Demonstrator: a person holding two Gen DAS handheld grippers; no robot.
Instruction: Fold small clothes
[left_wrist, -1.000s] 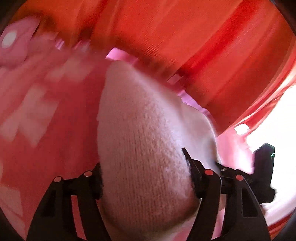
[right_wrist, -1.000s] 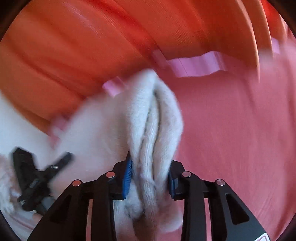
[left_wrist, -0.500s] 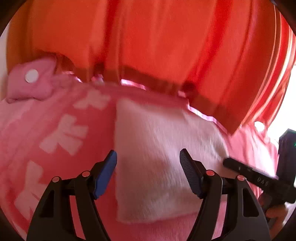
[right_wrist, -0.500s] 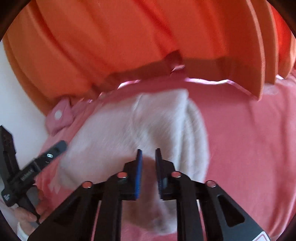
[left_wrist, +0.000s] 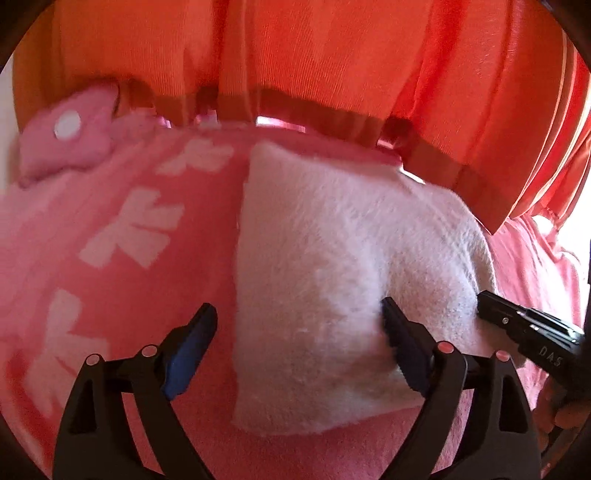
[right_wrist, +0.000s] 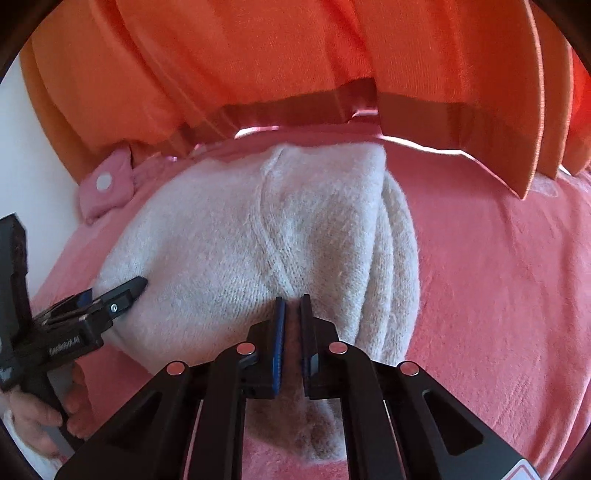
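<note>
A small white knitted garment (left_wrist: 332, 266) lies folded on a pink blanket (left_wrist: 122, 295); it also shows in the right wrist view (right_wrist: 266, 236). My left gripper (left_wrist: 299, 332) is open, its fingers straddling the garment's near left part, holding nothing. My right gripper (right_wrist: 291, 314) has its jaws almost together with a narrow gap, just above the garment's near edge, holding nothing. Each gripper shows in the other's view: the right one (left_wrist: 532, 332) at the garment's right side, the left one (right_wrist: 92, 306) at its left.
An orange curtain (left_wrist: 332, 66) hangs along the far edge of the blanket. A pink pillow corner with a white dot (left_wrist: 70, 136) lies at the far left, also in the right wrist view (right_wrist: 107, 184). The blanket has white cross patterns (left_wrist: 136, 229).
Both grippers held the bunched garment a second ago. They let it go onto the blanket, where it now lies flat. The left jaws opened wide; the right jaws released and stay nearly together.
</note>
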